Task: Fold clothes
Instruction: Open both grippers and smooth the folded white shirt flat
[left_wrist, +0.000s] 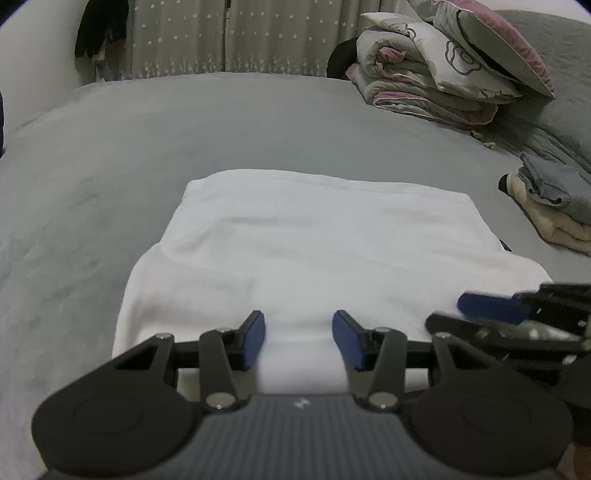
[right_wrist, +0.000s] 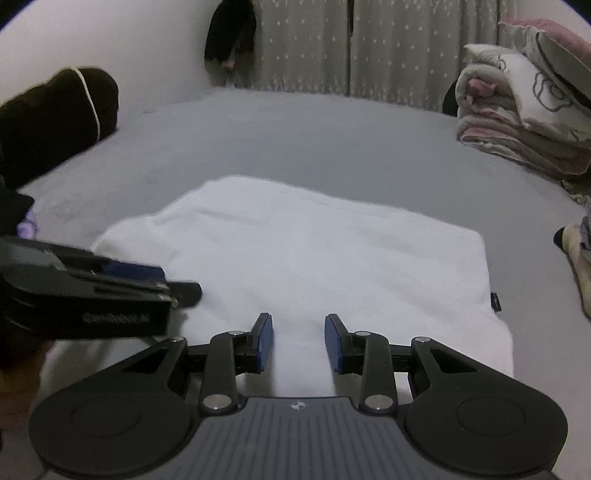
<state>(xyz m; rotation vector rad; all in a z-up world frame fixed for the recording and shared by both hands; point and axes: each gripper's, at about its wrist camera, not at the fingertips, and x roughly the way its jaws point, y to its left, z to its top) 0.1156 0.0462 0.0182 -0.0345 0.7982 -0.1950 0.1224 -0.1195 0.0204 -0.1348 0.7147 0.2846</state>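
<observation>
Garment: folded white soft cloth (left_wrist: 306, 251) lies flat on the grey bed sheet (left_wrist: 184, 129), directly ahead of me | Left gripper (left_wrist: 298, 339): my blue pads stand apart over its near edge, gripping nothing | Right gripper (right_wrist: 298, 341): jaws part-open, empty, over the same edge | Far right: folded floral quilt (left_wrist: 436, 74)

I see my big grey bed (left_wrist: 184, 140). A rolled-up blanket (left_wrist: 424, 77) sits at its far right corner with a pillow (left_wrist: 509, 48) on top. Star curtains (left_wrist: 221, 37) hang behind the far edge.
</observation>
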